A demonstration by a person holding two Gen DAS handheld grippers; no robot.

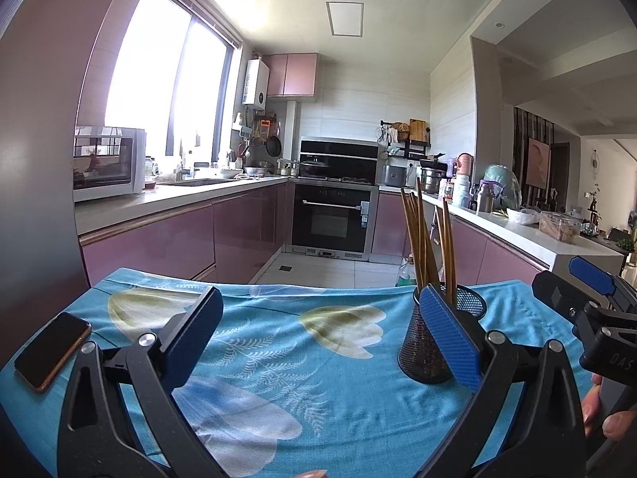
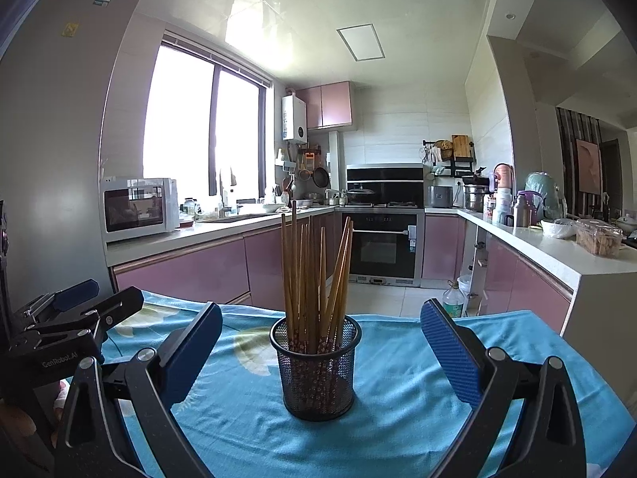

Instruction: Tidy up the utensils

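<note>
Left gripper [image 1: 318, 336]: we hold it wide apart and empty above the tablecloth [image 1: 278, 358], near nothing we need to grasp. Phone [image 1: 53, 350]: flat at the left edge, out of the way. Chopsticks [image 2: 314, 279]: upright in the mesh cup [image 2: 316, 374], which keeps them gathered. Right gripper [image 2: 320, 348]: wide and empty, centred on the cup.

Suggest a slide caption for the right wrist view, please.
Open right gripper faces a mesh holder of upright chopsticks on a blue floral tablecloth.
</note>
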